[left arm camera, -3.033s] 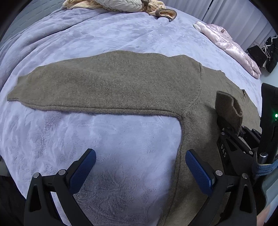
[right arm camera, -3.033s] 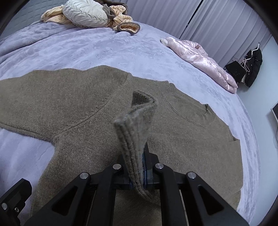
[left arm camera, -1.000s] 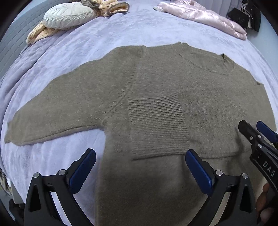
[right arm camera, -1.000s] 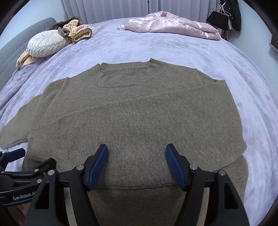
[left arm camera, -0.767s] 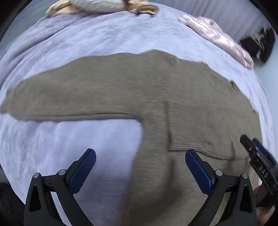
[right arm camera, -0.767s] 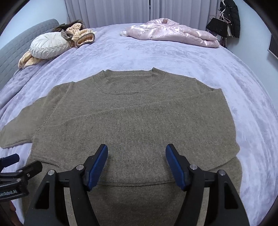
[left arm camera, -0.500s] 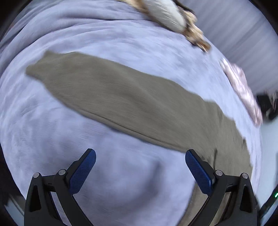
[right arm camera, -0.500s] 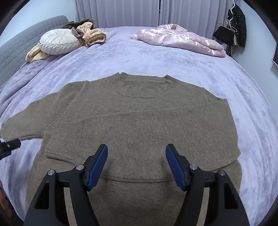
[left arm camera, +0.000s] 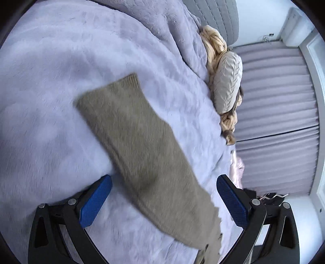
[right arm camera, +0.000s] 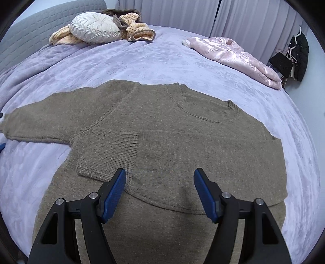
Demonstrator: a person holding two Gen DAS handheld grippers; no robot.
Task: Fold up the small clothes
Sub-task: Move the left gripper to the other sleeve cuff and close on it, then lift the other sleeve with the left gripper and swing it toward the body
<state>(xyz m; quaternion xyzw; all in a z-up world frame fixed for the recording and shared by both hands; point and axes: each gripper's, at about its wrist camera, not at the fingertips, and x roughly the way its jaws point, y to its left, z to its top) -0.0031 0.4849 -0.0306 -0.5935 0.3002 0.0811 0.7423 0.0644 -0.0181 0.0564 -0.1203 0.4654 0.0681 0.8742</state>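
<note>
An olive-brown knit sweater point(right arm camera: 162, 142) lies flat on the lavender bed cover point(right arm camera: 162, 58). Its right sleeve is folded across the chest, with the ribbed cuff point(right arm camera: 105, 154) at the left side of the body. Its left sleeve point(left arm camera: 138, 146) stretches out flat, cuff point(left arm camera: 130, 81) at the far end. My left gripper point(left arm camera: 162, 199) is open and empty, straddling this sleeve just above it. My right gripper point(right arm camera: 159, 190) is open and empty above the sweater's lower body.
A round cream cushion point(right arm camera: 95, 29) and tan knit clothes point(right arm camera: 138, 30) lie at the bed's head by the grey headboard point(right arm camera: 40, 20). A pink puffer jacket point(right arm camera: 233, 56) lies at the far right. Dark clothes point(right arm camera: 300, 52) hang by the curtains point(right arm camera: 243, 18).
My right gripper let go of the right sleeve, which now lies folded across the chest. My left gripper swung left along the outstretched left sleeve and now straddles it.
</note>
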